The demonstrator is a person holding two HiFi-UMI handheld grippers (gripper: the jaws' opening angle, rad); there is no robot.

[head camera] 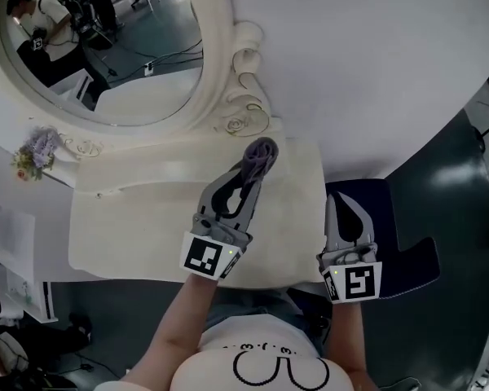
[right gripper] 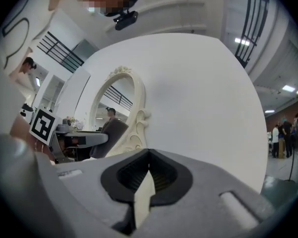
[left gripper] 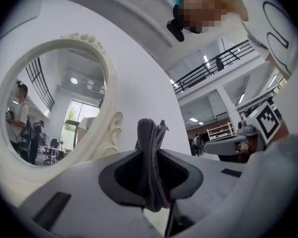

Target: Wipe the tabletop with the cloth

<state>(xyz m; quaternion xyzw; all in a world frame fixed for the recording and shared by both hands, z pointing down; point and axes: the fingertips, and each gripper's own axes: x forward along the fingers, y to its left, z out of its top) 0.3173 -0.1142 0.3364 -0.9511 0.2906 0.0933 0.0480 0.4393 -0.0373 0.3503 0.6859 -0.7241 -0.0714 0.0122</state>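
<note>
Cream tabletop (head camera: 138, 235) of a dressing table fills the middle of the head view, its near edge just ahead of the person's white shirt (head camera: 261, 361). Both forearms reach out from there. The right gripper (head camera: 344, 202) hangs at the table's right edge, over the line where the top meets a dark blue seat (head camera: 407, 255) that stands on the grey floor (head camera: 464, 210). In its own view its jaws are pressed together at the tips with nothing between them, and only a sliver of cream surface shows through the gap further back. The left gripper (head camera: 248, 177) reaches further in over the tabletop, tilted toward the back, and is clenched on the cloth (head camera: 261, 155). The cloth is a grey-purple bunch pinched in vertical folds between the two pads, sticking out past the tips toward the rear right part of the top. Whether it touches the surface cannot be told. Just behind the cloth rises the carved scroll base of the oval mirror (head camera: 106, 47), whose pale frame (head camera: 216, 63) leans against the white wall (head camera: 375, 55). A small bunch of pale flowers (head camera: 37, 151) sits at the far left below the frame, and the glass reflects seated people and a dark floor with cables.
</note>
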